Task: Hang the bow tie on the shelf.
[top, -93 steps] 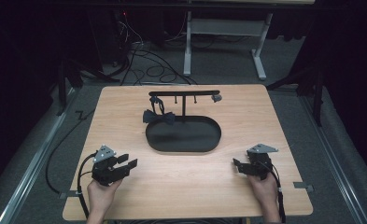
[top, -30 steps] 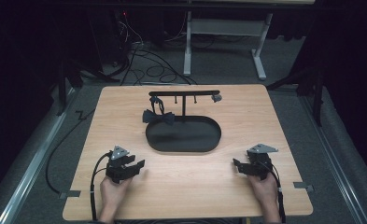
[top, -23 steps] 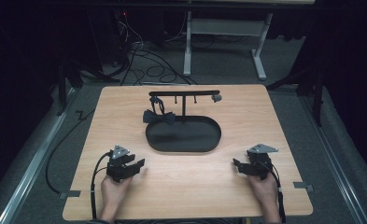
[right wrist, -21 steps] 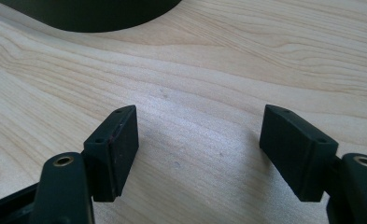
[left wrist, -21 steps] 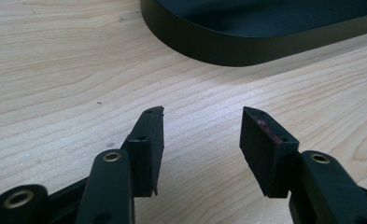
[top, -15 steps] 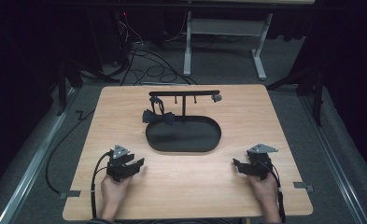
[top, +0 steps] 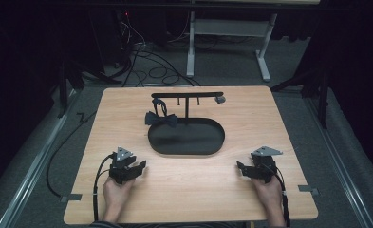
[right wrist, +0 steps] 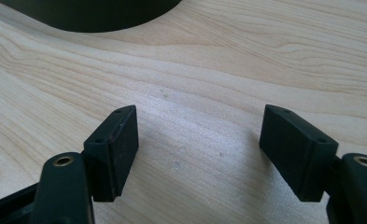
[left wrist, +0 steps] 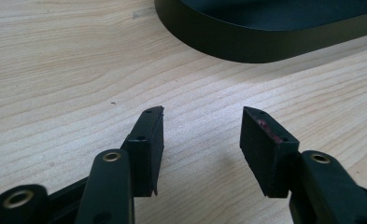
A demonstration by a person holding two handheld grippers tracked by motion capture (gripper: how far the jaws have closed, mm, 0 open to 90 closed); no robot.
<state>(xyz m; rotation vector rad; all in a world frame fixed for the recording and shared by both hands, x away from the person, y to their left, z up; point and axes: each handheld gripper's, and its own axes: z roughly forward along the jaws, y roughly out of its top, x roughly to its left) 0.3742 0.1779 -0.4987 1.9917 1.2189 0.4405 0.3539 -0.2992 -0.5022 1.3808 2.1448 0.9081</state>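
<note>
A black oval tray (top: 186,151) lies in the middle of the wooden table (top: 250,123), with a black T-shaped stand (top: 188,97) rising at its far edge. A dark bow tie (top: 161,118) hangs from the stand's left arm and rests at the tray's far left rim. My left gripper (top: 135,167) rests on the table near the tray's near left, open and empty (left wrist: 202,126), with the tray's rim (left wrist: 246,44) ahead of it. On the right my right gripper (top: 241,168) is also down on the table, open with only bare wood between its jaws (right wrist: 197,128).
Small hooks and a pale clip (top: 219,99) hang from the stand's bar. Tape marks (top: 307,190) sit at the table's near corners. Beyond the table are cables (top: 141,52) on the floor and a white desk frame (top: 227,33).
Since the earliest frame my left gripper has shifted a little to the right and nearer the front edge. Over the last second nothing has moved.
</note>
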